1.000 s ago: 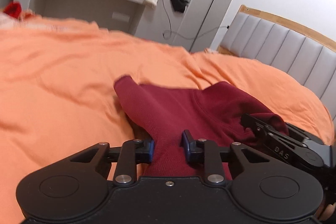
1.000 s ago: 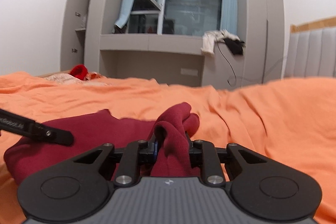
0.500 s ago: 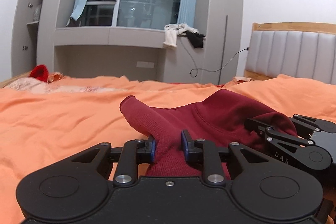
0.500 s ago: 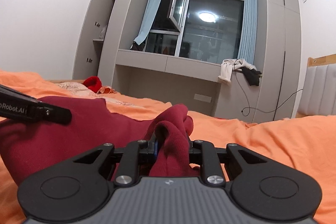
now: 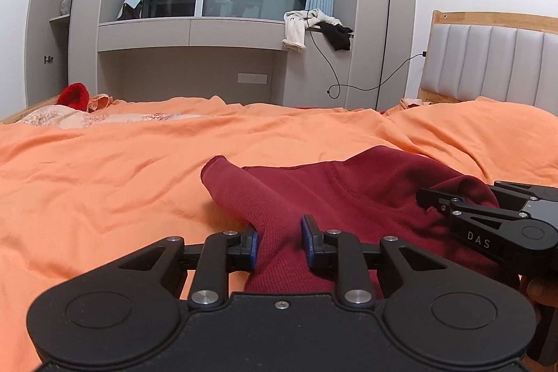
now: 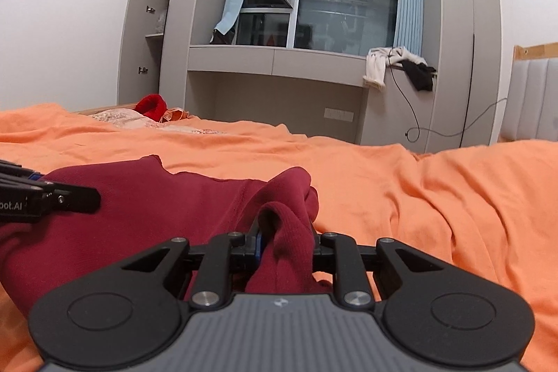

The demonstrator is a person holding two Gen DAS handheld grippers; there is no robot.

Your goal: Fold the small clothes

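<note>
A dark red knit garment (image 5: 348, 194) lies on the orange bed cover (image 5: 104, 180). My left gripper (image 5: 279, 239) is shut on a bunched strip of its fabric near its left edge. My right gripper (image 6: 284, 241) is shut on a folded wad of the same garment (image 6: 174, 208) at its right side. The right gripper shows at the right edge of the left wrist view (image 5: 488, 218). The left gripper shows at the left edge of the right wrist view (image 6: 45, 197). Both hold the cloth low over the bed.
A red item (image 5: 73, 95) and pale patterned cloth (image 5: 69, 119) lie at the bed's far left. A grey padded headboard (image 5: 488, 65) stands at the right. A grey window unit (image 5: 195, 33) with draped clothes (image 5: 296, 27) and a cable is behind the bed.
Both grippers have tilted up from looking down at the bed to a level view, then lowered a little. They keep their hold on the red garment.
</note>
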